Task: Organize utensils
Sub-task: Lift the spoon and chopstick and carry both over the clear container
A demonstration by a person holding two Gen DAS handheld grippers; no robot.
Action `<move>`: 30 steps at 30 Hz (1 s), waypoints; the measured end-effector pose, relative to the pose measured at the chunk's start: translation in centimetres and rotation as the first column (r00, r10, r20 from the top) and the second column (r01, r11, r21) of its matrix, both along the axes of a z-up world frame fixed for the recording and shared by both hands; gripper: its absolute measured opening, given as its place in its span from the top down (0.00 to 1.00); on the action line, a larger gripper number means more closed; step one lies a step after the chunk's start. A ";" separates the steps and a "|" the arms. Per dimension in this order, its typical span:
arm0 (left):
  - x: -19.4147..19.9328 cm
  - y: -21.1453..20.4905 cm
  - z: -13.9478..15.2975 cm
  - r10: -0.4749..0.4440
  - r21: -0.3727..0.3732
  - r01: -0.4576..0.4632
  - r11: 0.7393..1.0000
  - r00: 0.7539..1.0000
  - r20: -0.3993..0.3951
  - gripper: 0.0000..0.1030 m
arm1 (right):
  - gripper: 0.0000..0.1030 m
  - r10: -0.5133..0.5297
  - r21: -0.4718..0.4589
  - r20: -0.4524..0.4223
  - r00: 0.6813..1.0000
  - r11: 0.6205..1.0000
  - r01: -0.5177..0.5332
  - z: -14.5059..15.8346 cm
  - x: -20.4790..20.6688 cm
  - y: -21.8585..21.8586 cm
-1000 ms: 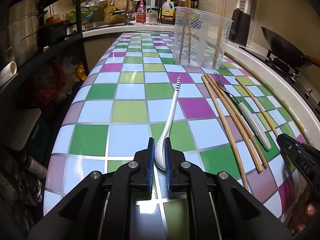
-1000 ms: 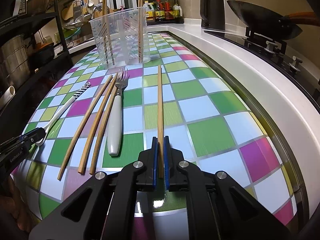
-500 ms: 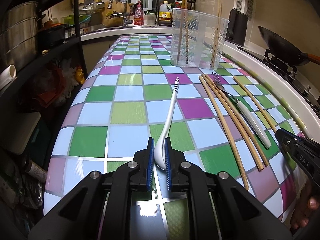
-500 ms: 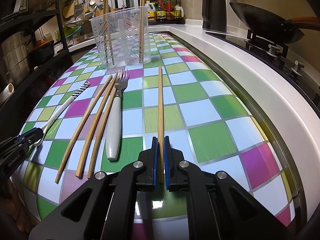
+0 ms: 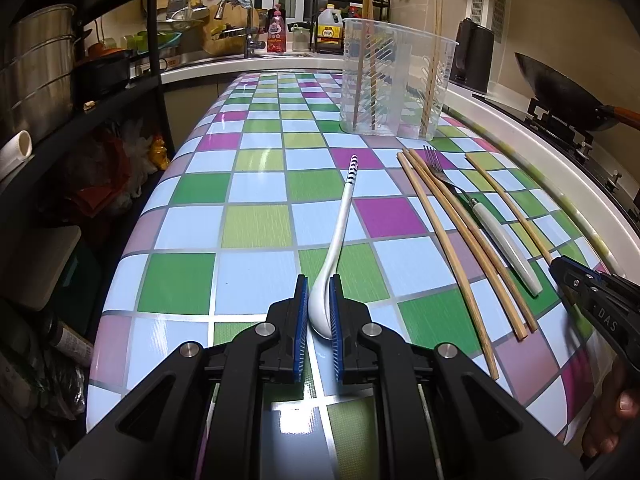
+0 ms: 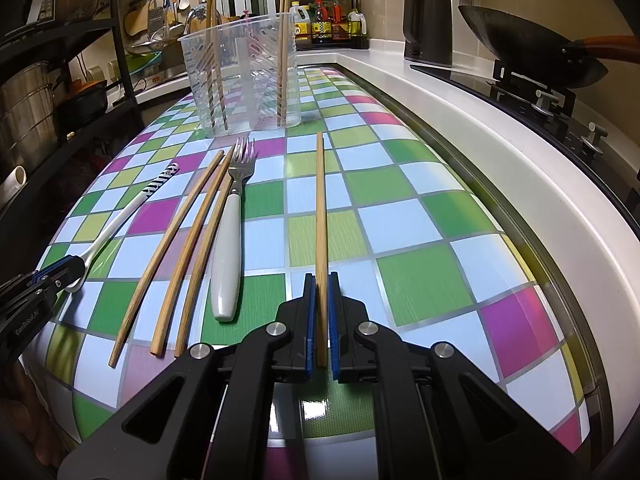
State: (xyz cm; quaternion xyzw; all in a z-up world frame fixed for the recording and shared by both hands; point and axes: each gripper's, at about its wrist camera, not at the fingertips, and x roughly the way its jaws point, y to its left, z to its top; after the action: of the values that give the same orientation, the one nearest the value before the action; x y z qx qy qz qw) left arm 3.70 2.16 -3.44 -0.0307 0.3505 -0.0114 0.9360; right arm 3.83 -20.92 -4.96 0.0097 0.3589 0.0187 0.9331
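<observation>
Nothing is seen to have changed on the checkered tabletop since a second ago: both tools are held in the same spots with the same grips. The left gripper is clenched on the bowl of a white spoon, whose striped handle end is pointed toward the clear plastic utensil holder. The right gripper is clenched on the near end of a single wooden chopstick, which is laid flat and aimed at the same holder.

The spoon is glossy white with dark stripes at the handle tip. The held chopstick is plain light wood, straight and slim. Between spoon and held chopstick, nearer than the holder, three loose chopsticks are laid side by side, with a white-handled metal fork just beside them, tines toward the holder. Several chopsticks are already stood upright inside the holder.

Open tabletop is left on the holder's left side and between the holder and the utensils. To the holder's right, the table is bounded by a raised white counter edge, beyond which a wok is set on the stove. The table's left edge drops off beside dark shelving.
</observation>
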 end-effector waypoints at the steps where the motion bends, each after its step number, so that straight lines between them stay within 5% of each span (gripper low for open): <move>1: 0.0 -0.1 0.0 0.001 0.002 -0.001 1.000 1.000 0.001 0.90 | 0.93 -0.001 -0.002 -0.001 1.000 1.000 0.001 0.0 0.0 0.0; 17: 0.1 0.0 0.2 -0.003 -0.005 0.003 1.000 1.000 0.002 0.90 | 0.94 -0.005 -0.024 -0.002 1.000 1.000 0.005 0.8 0.1 0.2; 30: -0.6 1.1 3.8 0.006 -0.009 -0.005 1.000 0.995 0.100 0.90 | 0.94 0.008 -0.058 0.117 0.993 0.998 -0.001 6.6 -1.0 0.3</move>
State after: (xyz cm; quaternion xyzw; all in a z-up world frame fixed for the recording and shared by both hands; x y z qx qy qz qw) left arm 3.09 3.26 0.36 -0.0354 0.3031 -0.0117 0.9522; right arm 2.83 -20.64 1.65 -0.0193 0.3039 0.0110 0.9524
